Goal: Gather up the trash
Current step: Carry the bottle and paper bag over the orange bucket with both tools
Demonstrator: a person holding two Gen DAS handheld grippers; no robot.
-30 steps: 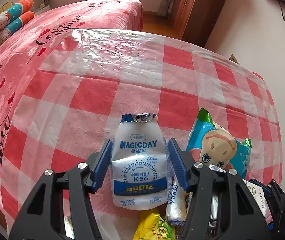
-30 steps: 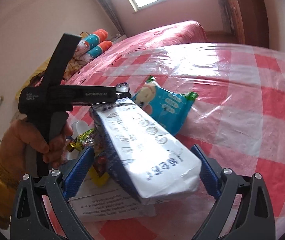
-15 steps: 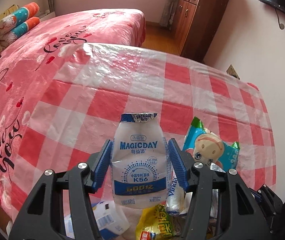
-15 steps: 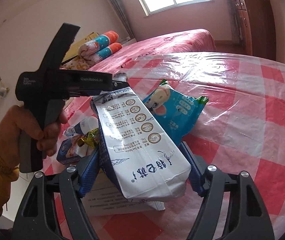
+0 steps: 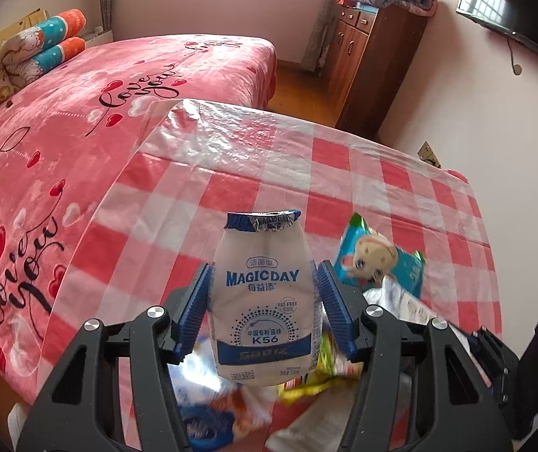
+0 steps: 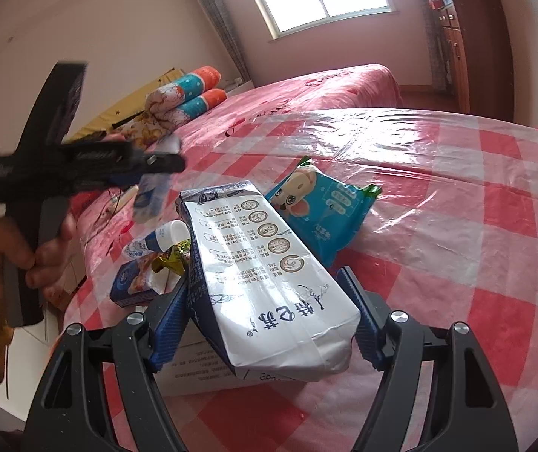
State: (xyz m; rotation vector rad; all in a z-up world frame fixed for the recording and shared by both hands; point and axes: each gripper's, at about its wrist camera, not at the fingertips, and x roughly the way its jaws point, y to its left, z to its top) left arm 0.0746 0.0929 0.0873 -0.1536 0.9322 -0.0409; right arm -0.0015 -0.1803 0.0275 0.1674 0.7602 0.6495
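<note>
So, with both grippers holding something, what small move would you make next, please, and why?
Probably carry both off the table to wherever trash goes: the left gripper clamps the Magicday bottle in the air, and the right gripper clamps the white carton. No bin shows.

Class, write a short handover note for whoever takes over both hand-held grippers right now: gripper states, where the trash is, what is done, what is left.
Left hand-held gripper: shut on the MagicDay yogurt bottle, raised above the checked table.
Right hand-held gripper: shut on the white milk carton, tilted, also clear of the table.
On the table: blue wipes pack, small blue box, yellow wrapper, small white bottle, paper sheet.
Done: two items picked up.
Left: drop both, then collect the rest. No bin is in view.
</note>
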